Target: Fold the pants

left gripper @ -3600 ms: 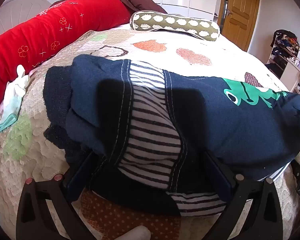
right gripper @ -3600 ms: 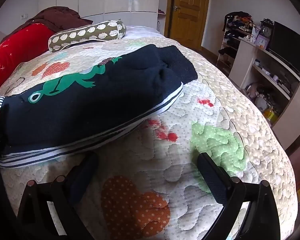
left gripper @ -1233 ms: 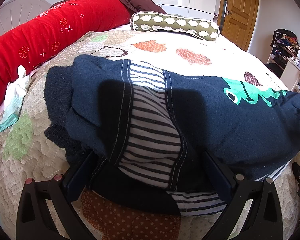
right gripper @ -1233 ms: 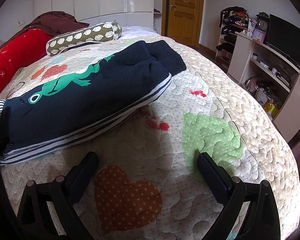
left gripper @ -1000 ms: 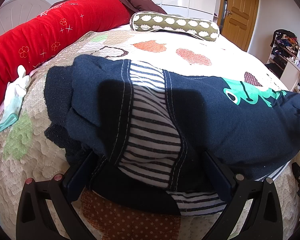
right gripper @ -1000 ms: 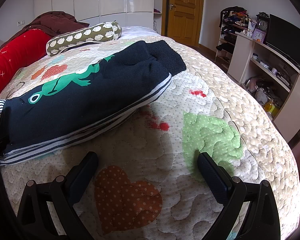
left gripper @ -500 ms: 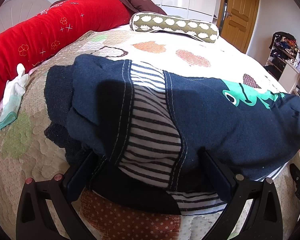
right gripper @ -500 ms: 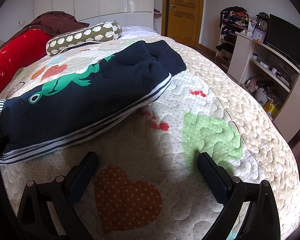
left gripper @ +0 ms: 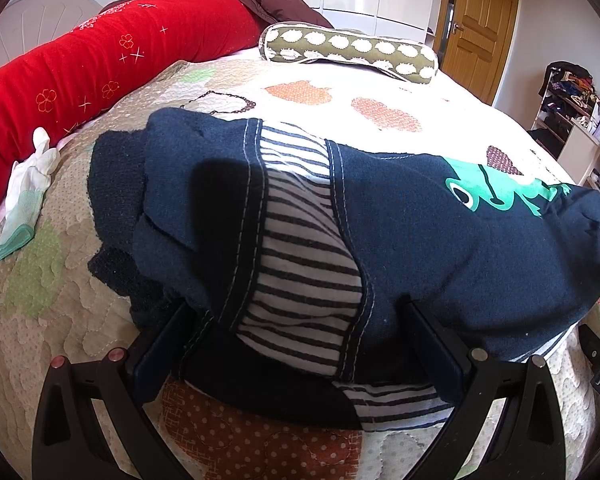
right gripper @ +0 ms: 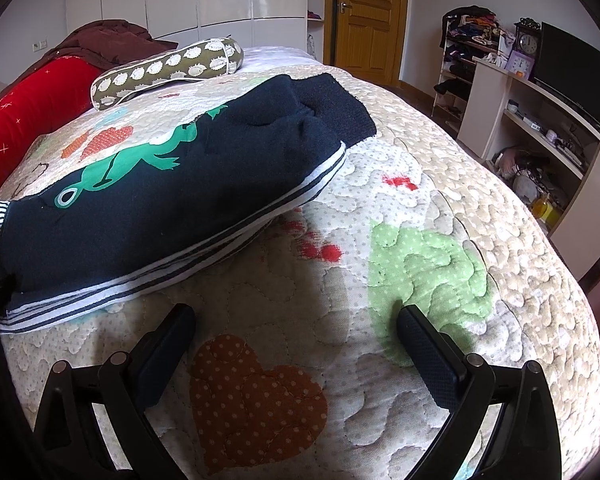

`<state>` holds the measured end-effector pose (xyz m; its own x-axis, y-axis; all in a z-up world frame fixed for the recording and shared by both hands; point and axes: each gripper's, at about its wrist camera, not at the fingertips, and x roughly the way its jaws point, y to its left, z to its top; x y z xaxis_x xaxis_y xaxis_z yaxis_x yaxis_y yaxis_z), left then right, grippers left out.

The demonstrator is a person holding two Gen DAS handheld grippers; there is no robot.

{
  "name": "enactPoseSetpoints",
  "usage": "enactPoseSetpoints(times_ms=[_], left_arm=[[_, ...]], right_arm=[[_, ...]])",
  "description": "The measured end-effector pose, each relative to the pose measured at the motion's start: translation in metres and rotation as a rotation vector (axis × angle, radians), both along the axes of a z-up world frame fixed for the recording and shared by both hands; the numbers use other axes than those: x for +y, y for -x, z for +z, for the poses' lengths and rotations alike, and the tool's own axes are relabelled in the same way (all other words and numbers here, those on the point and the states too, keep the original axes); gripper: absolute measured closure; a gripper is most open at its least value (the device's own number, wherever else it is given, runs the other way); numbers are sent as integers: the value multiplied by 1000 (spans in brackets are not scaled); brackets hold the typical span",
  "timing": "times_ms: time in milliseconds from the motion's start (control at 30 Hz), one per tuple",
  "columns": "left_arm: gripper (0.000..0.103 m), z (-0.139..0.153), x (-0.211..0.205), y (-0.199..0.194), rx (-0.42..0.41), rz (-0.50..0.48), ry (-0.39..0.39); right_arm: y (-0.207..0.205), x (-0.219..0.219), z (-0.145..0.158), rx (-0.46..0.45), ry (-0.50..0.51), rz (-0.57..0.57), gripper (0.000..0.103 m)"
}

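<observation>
— Where do the pants lie from where you stand?

— The navy pants (left gripper: 440, 248) stretch across the quilted bedspread (right gripper: 440, 184), long axis running from the left gripper's side away to the right and back toward the cuffs, which end near the middle of the bed. The striped panel sits right in front of the left gripper (left gripper: 296, 344); its two fingers stand spread wide, one each side of that bunched end, with cloth draped over the tips (whether they press any fabric I cannot tell, but they are not clamped).

— And the other one?

— The right gripper (right gripper: 296, 340) hangs over bare quilt, fingers parted and holding nothing, with the striped hem edge of the pants just up and to its left. So the left is the nearer one by far; the right would have to travel left and forward to reach cloth.

— The surface?

— A soft, puffy quilt with hearts and green patches, likely to give under pressure. A red bolster (left gripper: 100, 60) runs along the far left, a patterned pillow (left gripper: 352, 50) lies at the head, a white glove (left gripper: 24, 200) rests beside the bolster.

— The room?

— White wardrobes, a wooden door (right gripper: 368, 16), shelves and a dark screen to the right.
</observation>
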<state>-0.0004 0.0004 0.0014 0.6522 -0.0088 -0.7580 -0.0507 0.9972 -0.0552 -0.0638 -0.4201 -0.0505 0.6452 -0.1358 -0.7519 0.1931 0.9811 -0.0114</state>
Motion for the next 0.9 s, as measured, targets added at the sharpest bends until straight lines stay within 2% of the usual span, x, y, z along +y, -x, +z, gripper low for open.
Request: enactPoseSetpoints(times_ms=[100,233,433,900], left_arm=[[0,0,0,0,3,0,-1],[0,0,0,1,2,0,-4],[0,0,0,1,4,0,-3],[0,0,1,4,18,-16,-3]], right_arm=[[-1,-1,1,17,-13,-1,0],[-10,-9,3,87,-72,6,0],[-4,-9,1,87,-72,46,0],[8,-12,3,23,-105,59,0]])
